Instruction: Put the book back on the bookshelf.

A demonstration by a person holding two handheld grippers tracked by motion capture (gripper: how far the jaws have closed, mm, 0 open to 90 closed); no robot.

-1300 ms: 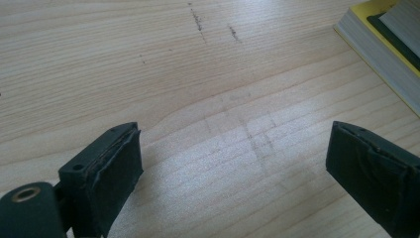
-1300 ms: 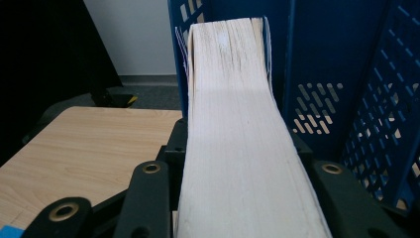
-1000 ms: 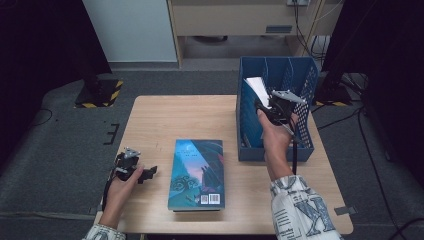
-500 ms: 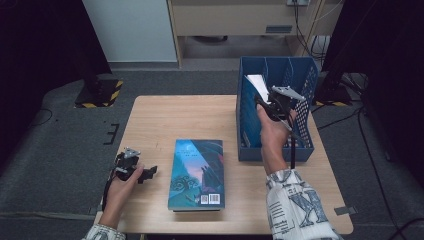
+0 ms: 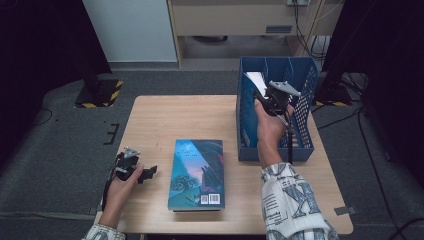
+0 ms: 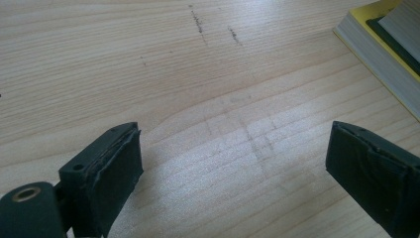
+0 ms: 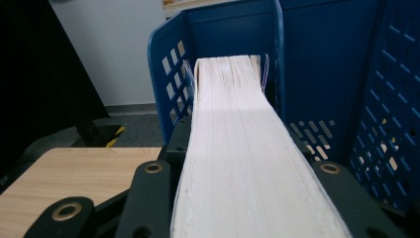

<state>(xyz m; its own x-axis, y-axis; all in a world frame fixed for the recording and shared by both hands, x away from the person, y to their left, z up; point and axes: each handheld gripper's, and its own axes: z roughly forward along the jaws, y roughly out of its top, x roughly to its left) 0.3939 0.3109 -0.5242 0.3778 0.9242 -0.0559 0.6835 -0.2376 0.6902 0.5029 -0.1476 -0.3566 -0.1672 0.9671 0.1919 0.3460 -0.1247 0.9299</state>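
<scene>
While clamped in the right gripper (image 7: 242, 198), the book (image 7: 237, 144) stands inside the bin (image 7: 317, 64).

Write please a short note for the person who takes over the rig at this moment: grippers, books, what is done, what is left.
Right hand-held gripper: shut on a book, page edges up, held in the blue file rack beside a divider.
Left hand-held gripper: open, holding nothing, low over the wooden table.
Second book: flat on the table, back cover up, between left gripper and rack.
Done: first book brought into the rack.
Left: probably release it, then rack the second book.
</scene>
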